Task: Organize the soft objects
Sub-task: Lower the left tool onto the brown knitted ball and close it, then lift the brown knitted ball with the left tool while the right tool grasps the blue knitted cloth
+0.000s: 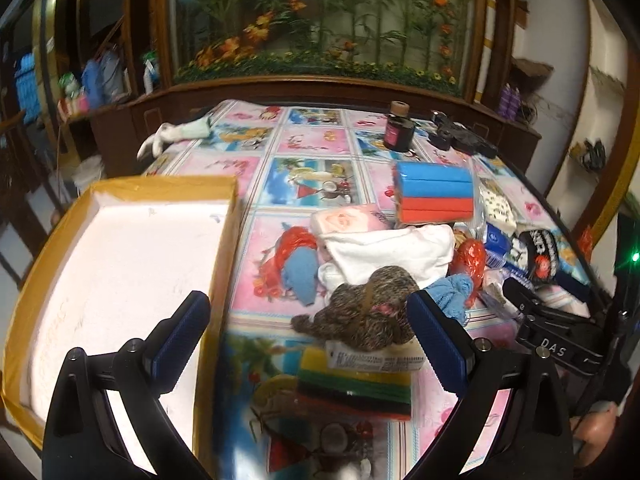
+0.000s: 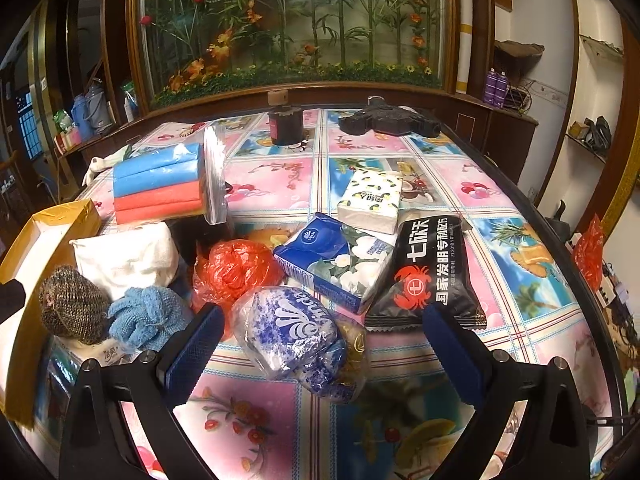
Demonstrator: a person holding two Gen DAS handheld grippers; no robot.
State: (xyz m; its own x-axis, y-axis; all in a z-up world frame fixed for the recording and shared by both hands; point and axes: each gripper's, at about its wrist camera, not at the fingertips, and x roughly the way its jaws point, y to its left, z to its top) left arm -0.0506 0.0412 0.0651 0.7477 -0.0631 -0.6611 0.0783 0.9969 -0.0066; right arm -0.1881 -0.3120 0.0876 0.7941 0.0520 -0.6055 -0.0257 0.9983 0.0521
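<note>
My left gripper (image 1: 308,332) is open above the table, its left finger over the empty white-lined box (image 1: 120,264) with a yellow rim. Between its fingers lies a brown knitted piece (image 1: 360,312), with striped sponges (image 1: 356,384) nearer. Behind are a white cloth (image 1: 392,252), a blue sock (image 1: 300,272) and blue-orange sponges (image 1: 432,190). My right gripper (image 2: 320,332) is open too, with a blue-patterned plastic bag (image 2: 296,332) between its fingers. Around it lie a blue tissue pack (image 2: 336,260), a black packet (image 2: 432,272), a red bag (image 2: 236,268) and a light blue knit (image 2: 148,316).
A dark jar (image 1: 398,128) and a black device (image 1: 460,136) stand at the table's far side. A white glove (image 1: 176,136) hangs at the far left edge. The right gripper's body (image 1: 560,332) sits at the right of the left wrist view. A lemon-print tissue pack (image 2: 372,200) lies mid-table.
</note>
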